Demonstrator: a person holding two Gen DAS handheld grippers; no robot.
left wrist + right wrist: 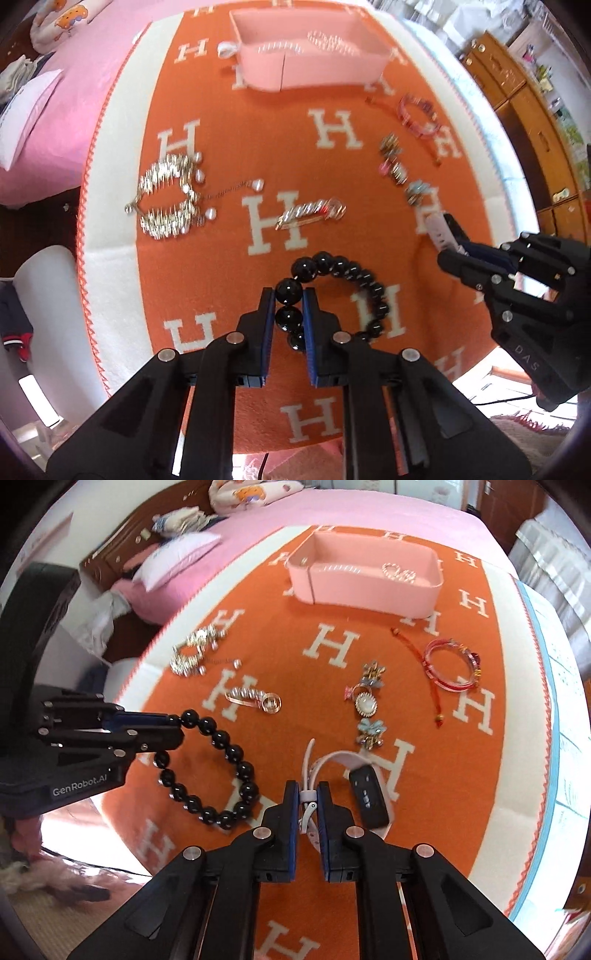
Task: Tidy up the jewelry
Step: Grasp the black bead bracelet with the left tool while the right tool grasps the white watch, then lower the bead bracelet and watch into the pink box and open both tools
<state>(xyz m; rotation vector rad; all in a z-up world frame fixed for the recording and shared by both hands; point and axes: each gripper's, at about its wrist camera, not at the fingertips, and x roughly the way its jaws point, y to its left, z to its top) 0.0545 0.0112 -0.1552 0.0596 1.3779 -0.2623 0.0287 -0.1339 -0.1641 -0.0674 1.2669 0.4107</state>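
Observation:
A black bead bracelet [340,266] hangs partly lifted off the orange H-patterned blanket [236,110], and my left gripper [290,295] is shut on two of its beads. In the right wrist view the same bracelet [236,760] dangles from the left gripper [177,727]. My right gripper [308,786] is shut on the pale pink strap of a fitness band [369,797] with a black face. In the left wrist view the right gripper [448,240] pinches that band [437,230] at the right. A pink box [310,70] [369,594] at the far end holds two silver pieces.
On the blanket lie a silver and pearl necklace [166,195] [192,653], a sparkly bracelet [314,214] [255,699], several brooches [395,162] [365,701], pink bangles [417,114] [450,664] and a red cord [417,653]. A pink bed [332,509] lies beyond.

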